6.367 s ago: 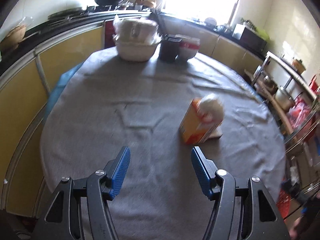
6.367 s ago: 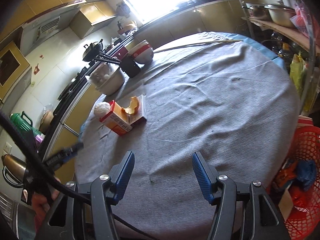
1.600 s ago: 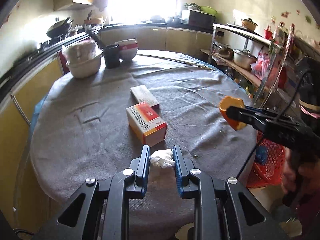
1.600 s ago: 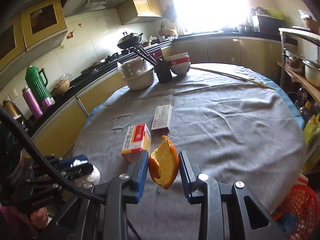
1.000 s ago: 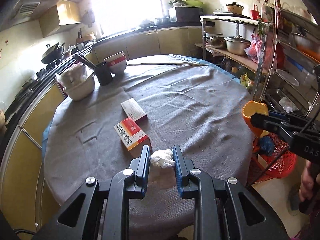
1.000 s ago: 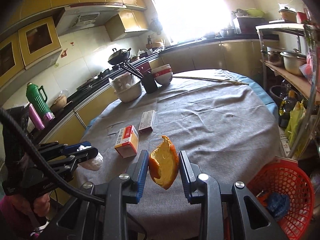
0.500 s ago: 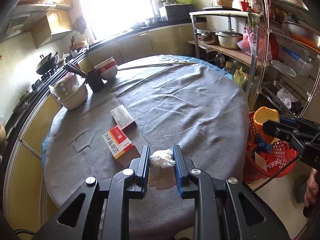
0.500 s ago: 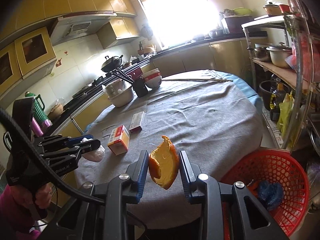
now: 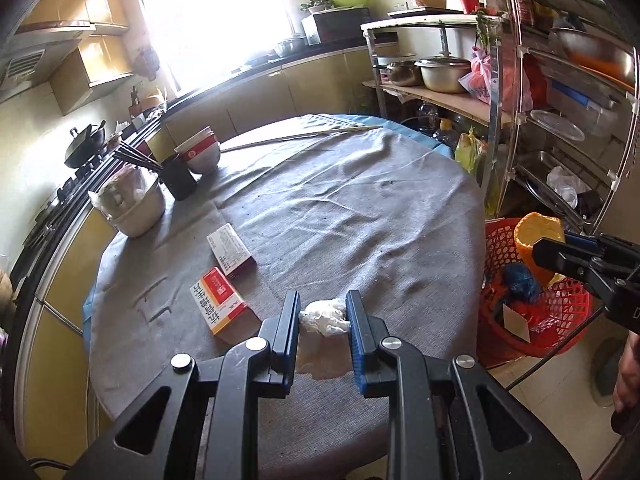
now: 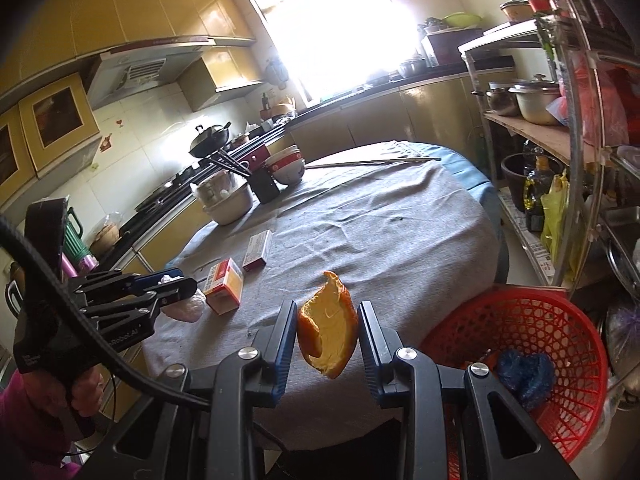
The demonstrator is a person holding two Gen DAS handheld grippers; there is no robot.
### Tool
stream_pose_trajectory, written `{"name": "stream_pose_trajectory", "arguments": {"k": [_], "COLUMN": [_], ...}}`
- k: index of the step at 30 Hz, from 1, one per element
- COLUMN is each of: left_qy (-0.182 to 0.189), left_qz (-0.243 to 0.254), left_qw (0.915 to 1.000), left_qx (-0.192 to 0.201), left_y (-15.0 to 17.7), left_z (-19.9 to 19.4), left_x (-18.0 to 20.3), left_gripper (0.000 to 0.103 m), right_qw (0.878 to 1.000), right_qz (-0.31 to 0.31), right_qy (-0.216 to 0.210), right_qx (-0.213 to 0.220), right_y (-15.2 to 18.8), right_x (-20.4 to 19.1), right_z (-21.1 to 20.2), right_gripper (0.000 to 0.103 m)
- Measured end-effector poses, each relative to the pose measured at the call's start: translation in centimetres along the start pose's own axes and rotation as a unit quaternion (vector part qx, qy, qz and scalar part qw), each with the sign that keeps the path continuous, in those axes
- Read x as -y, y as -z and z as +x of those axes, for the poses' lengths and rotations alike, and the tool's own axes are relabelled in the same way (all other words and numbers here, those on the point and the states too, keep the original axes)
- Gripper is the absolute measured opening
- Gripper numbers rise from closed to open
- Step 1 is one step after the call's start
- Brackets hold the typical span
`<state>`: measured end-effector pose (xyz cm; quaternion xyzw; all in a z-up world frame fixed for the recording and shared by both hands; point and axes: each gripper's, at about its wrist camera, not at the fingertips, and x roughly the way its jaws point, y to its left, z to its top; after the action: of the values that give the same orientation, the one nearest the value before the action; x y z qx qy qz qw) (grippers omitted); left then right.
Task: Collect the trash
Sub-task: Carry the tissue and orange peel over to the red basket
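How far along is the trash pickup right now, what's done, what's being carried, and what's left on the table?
Already done: the red basket on the floor holds a blue wad.

In hand: the left gripper is clamped on a crumpled tissue; the right gripper is clamped on an orange peel beside the basket, neither dropped in yet.

Left: two small cartons on the grey tablecloth, if they count as trash.

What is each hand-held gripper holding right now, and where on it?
Left hand-held gripper: crumpled white tissue wad, pinched at its two sides. Right hand-held gripper: curved orange peel piece, clamped across its middle.
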<state>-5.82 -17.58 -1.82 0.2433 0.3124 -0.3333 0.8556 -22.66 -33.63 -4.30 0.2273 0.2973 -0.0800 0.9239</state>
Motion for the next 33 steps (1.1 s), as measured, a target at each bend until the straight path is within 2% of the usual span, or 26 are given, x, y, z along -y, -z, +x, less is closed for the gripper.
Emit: {"name": "stream_pose_trajectory", "arguments": {"k": [27,33], "left_qy": [0.028,0.049], "left_qz": [0.043,0.050], "left_qw": [0.9985,0.9974], "left_qx": [0.017,0.020], "left_y": [-2.1,-2.6], "left_z": [0.8,0.9], "left_x": [4.9,6.2], "left_gripper": [0.024,0.024], "right_qw": [0.997,0.996], "right_qz": [0.042,0.052], "right_qy": [0.054,0.063], "right_qx": [0.020,0.026], "right_y": [0.4,0.5], "right_x": [4.4,5.4], "right_z": [-3.8,-4.6], "right_gripper": [0.033,0.033]}}
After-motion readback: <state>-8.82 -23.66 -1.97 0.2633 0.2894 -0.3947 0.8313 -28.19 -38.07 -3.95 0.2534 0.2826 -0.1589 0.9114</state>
